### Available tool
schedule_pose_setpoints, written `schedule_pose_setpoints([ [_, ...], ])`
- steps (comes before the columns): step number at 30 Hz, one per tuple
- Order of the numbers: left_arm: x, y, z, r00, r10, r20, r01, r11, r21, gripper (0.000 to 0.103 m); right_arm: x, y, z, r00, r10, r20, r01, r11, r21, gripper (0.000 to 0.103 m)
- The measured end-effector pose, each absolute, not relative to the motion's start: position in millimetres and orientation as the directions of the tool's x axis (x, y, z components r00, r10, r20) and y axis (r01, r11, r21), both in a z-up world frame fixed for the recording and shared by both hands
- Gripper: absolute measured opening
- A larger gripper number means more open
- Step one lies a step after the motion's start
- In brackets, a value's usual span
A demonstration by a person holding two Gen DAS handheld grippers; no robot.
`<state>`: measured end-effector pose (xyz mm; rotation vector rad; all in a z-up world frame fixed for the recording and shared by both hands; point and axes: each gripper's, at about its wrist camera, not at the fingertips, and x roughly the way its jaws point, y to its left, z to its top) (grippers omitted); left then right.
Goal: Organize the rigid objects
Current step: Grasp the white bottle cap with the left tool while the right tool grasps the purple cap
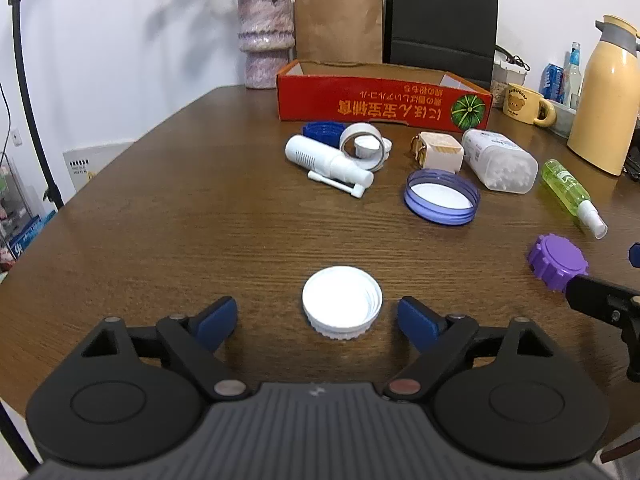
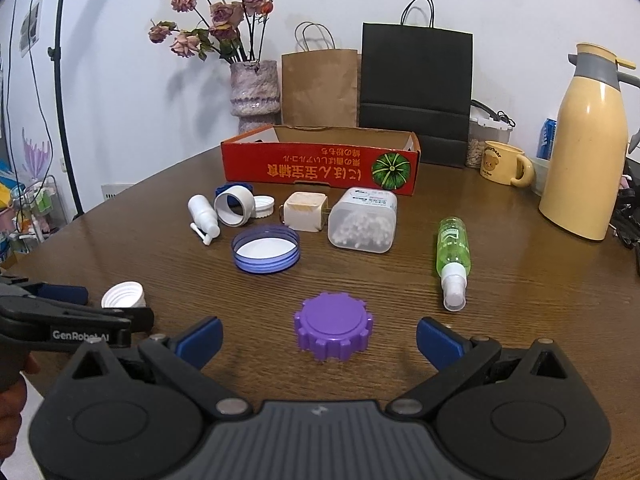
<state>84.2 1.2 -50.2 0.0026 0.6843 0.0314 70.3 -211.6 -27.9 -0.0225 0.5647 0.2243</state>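
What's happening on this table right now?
A person holds two grippers over a brown wooden table. The left gripper has its jaws open around an upturned white plastic cap. The right gripper is open around a purple ridged lid. Neither is gripped yet; the red cardboard box waits behind.

Left gripper (image 1: 318, 322) jaws wide apart, white cap (image 1: 342, 302) upturned between pads, untouched; purple lid (image 1: 557, 261) right.

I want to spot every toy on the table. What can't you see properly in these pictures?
- Inside of the red box: both views, hidden by its front wall.
- Blue cap: left view, mostly behind the white ring.
- Jar: right view, partly behind the black bag.
- Can: right view, behind the thermos.
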Motion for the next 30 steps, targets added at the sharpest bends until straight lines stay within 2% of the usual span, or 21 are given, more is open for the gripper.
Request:
schedule_pose_setpoints([
  [2, 84, 0, -51, 0.778, 0.023, -0.628, -0.021, 1.0, 0.011, 0.086, 72, -212, -29, 0.82, 0.204, -0.535, -0.217, 0.975, 0.04, 0.103],
  [4, 84, -1, -50, 0.783, 0.022, -0.622, -0.019, 1.0, 0.012, 0.08, 73, -211, -29, 0.819, 0.202, -0.537, -0.215, 0.976, 0.039, 0.103],
  [8, 84, -2, -48, 0.794, 0.019, -0.607, -0.019, 1.0, 0.007, 0.045, 75, -212, -30, 0.816, 0.202, -0.542, -0.213, 0.976, 0.044, 0.103],
  [9, 84, -2, -47, 0.796, 0.015, -0.605, -0.017, 1.0, 0.003, 0.042, 75, -212, -31, 0.815, 0.202, -0.543, -0.212, 0.976, 0.045, 0.103],
  [24, 89, -2, -37, 0.816, 0.019, -0.577, -0.019, 1.0, 0.007, 0.042, 93, -212, -42, 0.807, 0.199, -0.556, -0.213, 0.976, 0.041, 0.102],
  [30, 91, -4, -32, 0.825, 0.021, -0.565, -0.02, 1.0, 0.007, 0.042, 102, -207, -48, 0.801, 0.188, -0.568, -0.214, 0.977, 0.021, 0.09],
])
